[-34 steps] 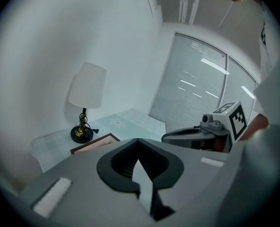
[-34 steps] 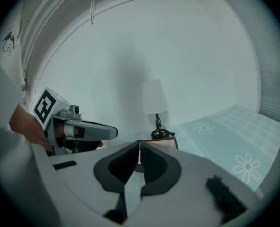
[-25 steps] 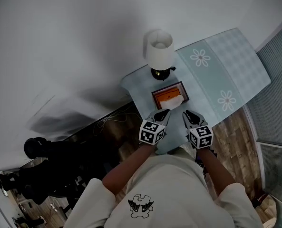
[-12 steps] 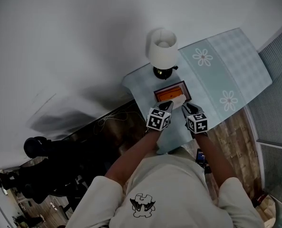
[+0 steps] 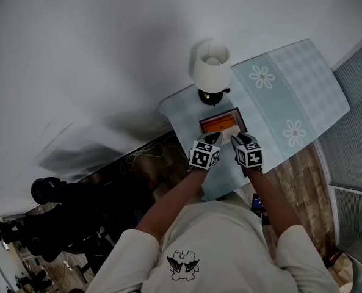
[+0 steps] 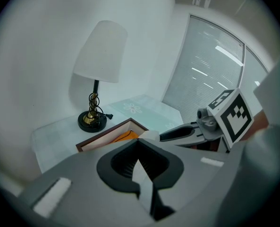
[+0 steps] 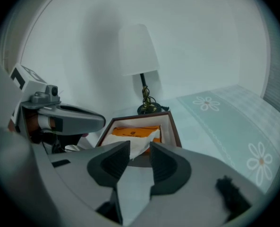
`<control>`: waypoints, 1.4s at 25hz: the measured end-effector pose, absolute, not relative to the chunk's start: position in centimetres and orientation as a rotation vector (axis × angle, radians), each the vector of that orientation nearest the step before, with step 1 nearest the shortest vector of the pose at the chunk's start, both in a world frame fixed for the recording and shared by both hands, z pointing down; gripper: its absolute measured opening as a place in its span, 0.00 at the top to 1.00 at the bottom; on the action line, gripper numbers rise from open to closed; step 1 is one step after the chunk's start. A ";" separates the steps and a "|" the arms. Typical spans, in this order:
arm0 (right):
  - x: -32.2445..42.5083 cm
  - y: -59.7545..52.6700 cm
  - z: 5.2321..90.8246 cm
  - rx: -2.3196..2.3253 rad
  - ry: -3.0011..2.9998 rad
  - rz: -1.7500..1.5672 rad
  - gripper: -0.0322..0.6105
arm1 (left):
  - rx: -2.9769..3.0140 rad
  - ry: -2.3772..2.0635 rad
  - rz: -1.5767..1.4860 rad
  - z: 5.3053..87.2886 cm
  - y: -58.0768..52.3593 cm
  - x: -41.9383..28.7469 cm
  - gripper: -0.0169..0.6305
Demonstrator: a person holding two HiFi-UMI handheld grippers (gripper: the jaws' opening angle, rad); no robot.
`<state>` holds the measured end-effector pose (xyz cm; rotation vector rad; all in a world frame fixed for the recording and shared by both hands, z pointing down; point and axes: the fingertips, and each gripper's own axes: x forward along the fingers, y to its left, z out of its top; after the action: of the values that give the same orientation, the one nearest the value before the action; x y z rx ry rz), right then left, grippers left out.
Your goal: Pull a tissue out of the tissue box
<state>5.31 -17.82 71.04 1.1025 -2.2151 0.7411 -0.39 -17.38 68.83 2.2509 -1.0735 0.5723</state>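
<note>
Soft, cool daylight fills all 3 views, brightest at the blinds (image 6: 210, 74) in the left gripper view. The lamp (image 6: 100, 56) throws a faint, blurred shadow on the wall (image 7: 59, 41) behind it. The head view is dimmer and greyer, its lower left nearly black. Both gripper views bend strongly toward the edges and have black corners. The left gripper (image 6: 139, 142) and right gripper (image 7: 139, 148) look soft close to the lens.

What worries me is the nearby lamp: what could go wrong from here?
The right hand-held gripper has just been opening its jaws; a corner of the tissue shows in the gap, unpinched, so a shallow bite may slip.
The left hand-held gripper is shut beside the tissue box, not clamping it; it may lift.
A jerk might hit the lamp just behind.
</note>
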 end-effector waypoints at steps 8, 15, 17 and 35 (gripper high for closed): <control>5.3 -18.0 71.9 1.099 -2.188 0.764 0.93 | 2.268 -1.067 0.566 68.2 -17.6 -0.5 0.96; 5.3 -17.9 70.7 1.106 -2.201 0.727 0.93 | 2.268 -1.063 0.581 68.2 -17.3 -1.2 0.96; 5.3 -17.7 69.9 1.109 -2.214 0.722 0.93 | 2.277 -1.063 0.580 67.8 -17.2 -1.3 0.96; 5.6 -14.0 60.9 1.176 -2.379 0.601 0.93 | 2.401 -1.080 0.477 61.1 -15.4 -1.2 0.96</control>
<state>5.60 -14.02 60.91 1.1762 -2.3789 0.6007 -1.17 -15.42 61.12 2.4013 -1.0799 0.4774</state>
